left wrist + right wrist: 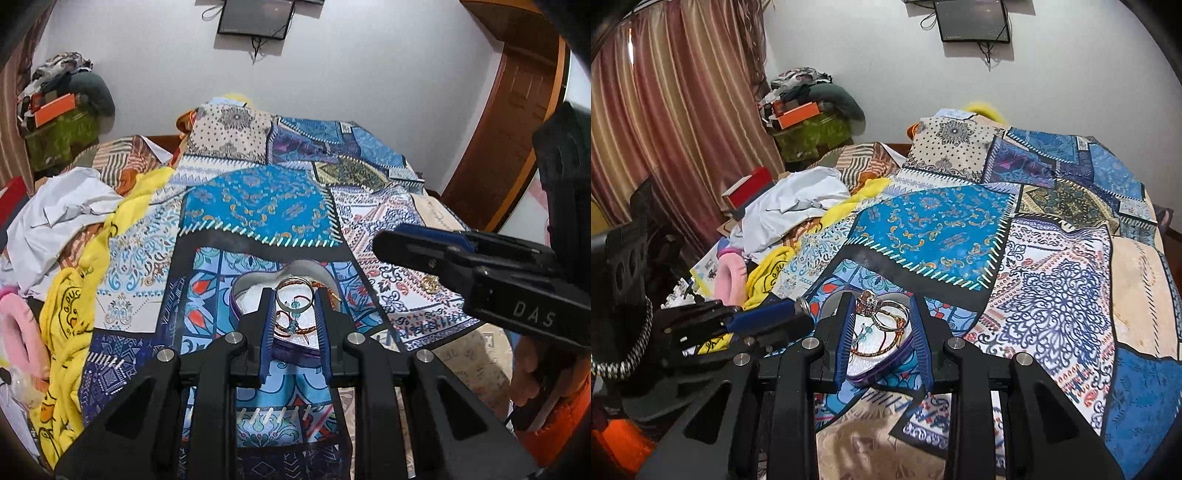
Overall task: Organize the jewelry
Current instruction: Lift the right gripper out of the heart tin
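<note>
A heart-shaped purple box with a white lining point(255, 291) lies on the patchwork bedspread and holds braided and beaded bracelets point(291, 326). My left gripper point(294, 299) is shut on a plain silver ring point(295, 295) just above the box. My right gripper point(881, 304) is shut on a ring with a large stone point(882, 308) over the same box point(882, 356). In the left wrist view the right gripper point(391, 242) reaches in from the right. In the right wrist view the left gripper point(798, 310) comes in from the left with the silver ring point(803, 306) at its tip.
The blue patterned bedspread point(258, 206) covers the bed. A yellow cloth point(66, 325), white fabric point(59, 218) and a pink soft ring point(18, 332) lie to the left. A small gold piece point(430, 284) rests on the spread under the right gripper. A curtain point(665, 122) hangs far left.
</note>
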Action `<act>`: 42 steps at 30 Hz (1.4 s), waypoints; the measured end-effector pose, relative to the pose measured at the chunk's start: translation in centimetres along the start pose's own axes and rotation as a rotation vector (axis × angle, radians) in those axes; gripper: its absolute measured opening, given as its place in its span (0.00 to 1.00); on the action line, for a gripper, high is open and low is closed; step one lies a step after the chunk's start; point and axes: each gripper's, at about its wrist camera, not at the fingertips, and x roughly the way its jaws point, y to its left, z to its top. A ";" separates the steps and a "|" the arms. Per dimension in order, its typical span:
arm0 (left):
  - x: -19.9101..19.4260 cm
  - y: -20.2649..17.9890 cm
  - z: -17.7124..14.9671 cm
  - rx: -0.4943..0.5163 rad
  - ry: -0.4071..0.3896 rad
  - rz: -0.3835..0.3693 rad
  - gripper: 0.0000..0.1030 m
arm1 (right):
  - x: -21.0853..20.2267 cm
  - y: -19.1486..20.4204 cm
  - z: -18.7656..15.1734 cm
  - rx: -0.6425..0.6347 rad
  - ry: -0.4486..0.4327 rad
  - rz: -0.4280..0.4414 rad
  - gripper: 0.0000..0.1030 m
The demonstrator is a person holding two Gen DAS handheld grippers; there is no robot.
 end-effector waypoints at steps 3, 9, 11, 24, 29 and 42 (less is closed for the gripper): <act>1.1 0.3 -0.1 -0.002 0.018 -0.002 0.20 | 0.9 -0.1 0.1 -0.002 0.014 0.001 0.26; 2.4 0.8 0.1 -0.003 0.036 -0.004 0.20 | 2.8 -0.6 -0.2 0.014 0.051 0.012 0.26; 2.8 1.1 0.2 -0.004 0.040 -0.004 0.20 | 3.4 -0.8 -0.3 0.021 0.065 0.015 0.26; 4.2 1.9 0.4 -0.009 0.065 -0.011 0.20 | 6.4 -0.8 -0.9 0.016 0.158 0.025 0.26; 4.0 2.0 0.4 -0.019 0.061 -0.005 0.20 | 6.8 -0.8 -1.0 0.015 0.171 0.021 0.27; 2.1 2.4 0.7 -0.036 0.032 0.028 0.20 | 7.1 -0.7 -1.0 0.012 0.198 0.014 0.27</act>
